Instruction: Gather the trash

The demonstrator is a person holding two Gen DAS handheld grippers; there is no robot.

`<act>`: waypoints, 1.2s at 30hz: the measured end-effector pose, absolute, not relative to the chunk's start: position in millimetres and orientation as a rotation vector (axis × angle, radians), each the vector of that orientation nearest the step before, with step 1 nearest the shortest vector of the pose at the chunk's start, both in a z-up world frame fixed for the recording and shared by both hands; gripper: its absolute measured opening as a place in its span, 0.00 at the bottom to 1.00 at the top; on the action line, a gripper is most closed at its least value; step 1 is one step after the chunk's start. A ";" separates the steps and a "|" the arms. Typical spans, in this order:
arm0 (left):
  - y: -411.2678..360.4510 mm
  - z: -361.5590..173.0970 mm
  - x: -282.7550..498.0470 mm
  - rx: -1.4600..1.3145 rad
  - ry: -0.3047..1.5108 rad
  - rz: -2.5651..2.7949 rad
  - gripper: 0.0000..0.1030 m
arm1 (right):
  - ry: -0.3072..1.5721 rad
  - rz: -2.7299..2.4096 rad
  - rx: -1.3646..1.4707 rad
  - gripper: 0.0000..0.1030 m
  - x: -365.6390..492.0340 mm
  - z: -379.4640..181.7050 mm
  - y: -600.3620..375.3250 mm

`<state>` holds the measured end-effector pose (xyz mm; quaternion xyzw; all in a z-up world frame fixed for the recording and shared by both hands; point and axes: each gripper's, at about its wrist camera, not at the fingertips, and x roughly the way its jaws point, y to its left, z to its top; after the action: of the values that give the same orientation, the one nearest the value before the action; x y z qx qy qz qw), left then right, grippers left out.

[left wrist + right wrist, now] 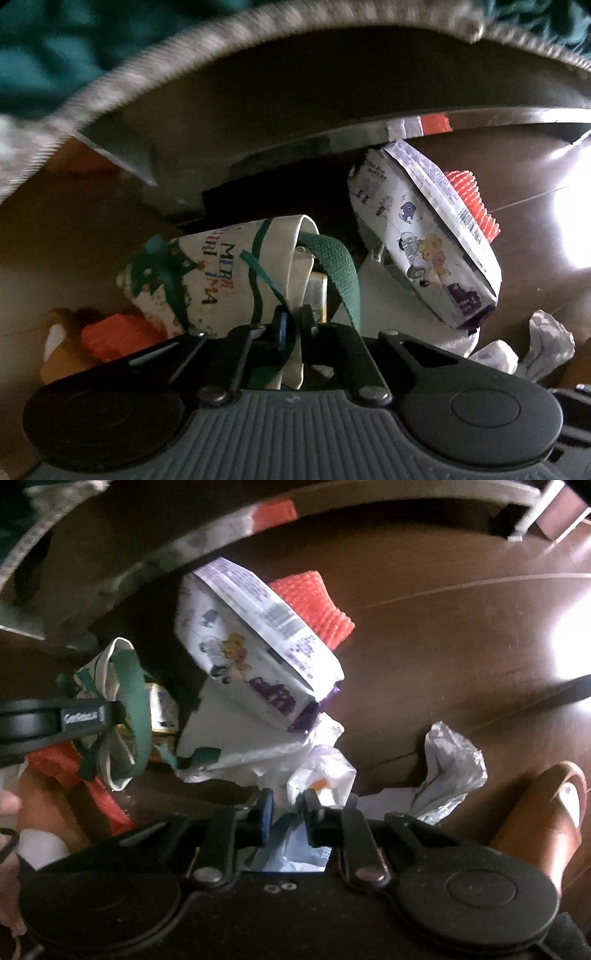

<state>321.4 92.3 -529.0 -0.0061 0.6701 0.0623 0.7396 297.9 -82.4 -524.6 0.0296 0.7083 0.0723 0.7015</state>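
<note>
The left gripper (291, 323) is closed on the rim of the cloth tote bag (221, 273). The right gripper (288, 808) pinches what seems a white plastic bag (317, 771). Behind, on the brown floor (443, 646), lies a printed package (251, 642), with crumpled foil (450, 764) near it.

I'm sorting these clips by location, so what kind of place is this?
Probably a room at home, seen at floor level: a glossy dark brown floor, a grey-edged piece of furniture overhead, and a Christmas tote bag beside a cartoon-printed package and crumpled wrappers.
</note>
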 end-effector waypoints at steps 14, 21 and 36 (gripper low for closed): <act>121.4 -421.2 298.1 -0.063 1.356 0.171 0.05 | 1.405 0.188 0.057 0.07 301.2 -420.1 -99.1; 120.5 -432.1 297.0 -0.033 1.378 0.122 0.05 | 1.373 0.181 0.123 0.07 319.2 -416.8 -107.9; 124.7 -539.9 332.4 -0.029 1.456 0.180 0.09 | 1.467 0.218 0.165 0.07 319.3 -458.6 -96.0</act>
<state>332.4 124.7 -539.9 -0.0131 0.6642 0.0824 0.7428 319.3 -96.0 -458.6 0.0753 0.6672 0.0993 0.7344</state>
